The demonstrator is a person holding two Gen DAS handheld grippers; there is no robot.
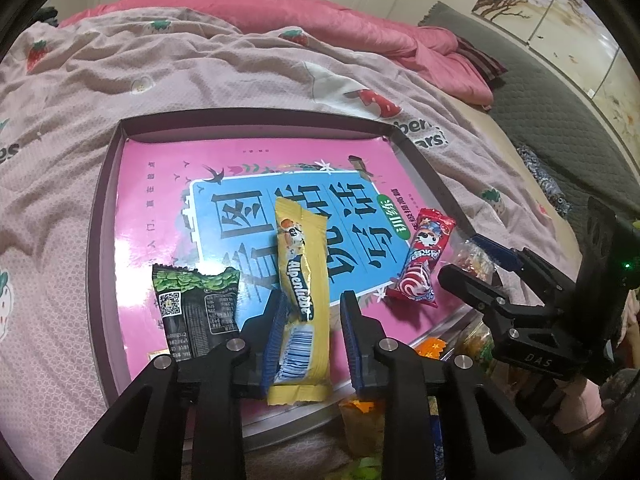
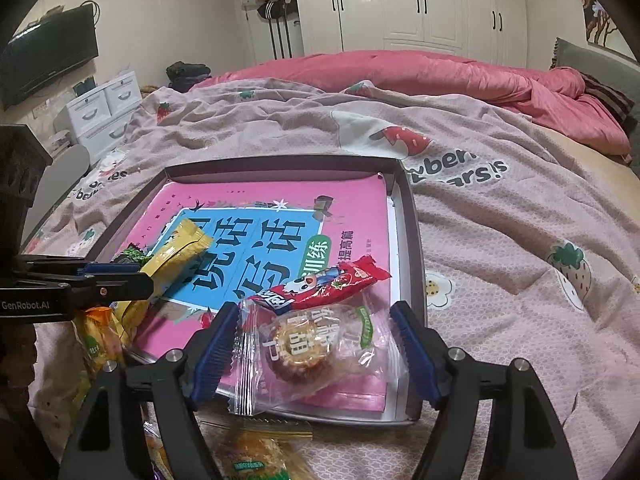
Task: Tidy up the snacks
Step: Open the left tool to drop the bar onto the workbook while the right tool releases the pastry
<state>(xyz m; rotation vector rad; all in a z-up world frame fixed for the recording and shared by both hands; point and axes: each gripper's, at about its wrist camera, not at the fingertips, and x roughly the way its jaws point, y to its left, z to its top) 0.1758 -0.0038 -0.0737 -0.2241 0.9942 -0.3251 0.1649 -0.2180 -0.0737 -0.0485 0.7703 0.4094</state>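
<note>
Left claw (image 1: 310,334) straddles the yellow candy bar (image 1: 302,292), its pads apart and not pressing the wrapper, which lies on the pink book (image 1: 168,184) inside the shallow box (image 1: 106,184) on the bed (image 1: 240,72). Right claw (image 2: 316,354) stands wide around a clear-wrapped pastry (image 2: 304,354) on the book's near corner, touching the red candy bar (image 2: 320,284); a black snack packet (image 1: 198,312) lies just beside the yellow bar.
</note>
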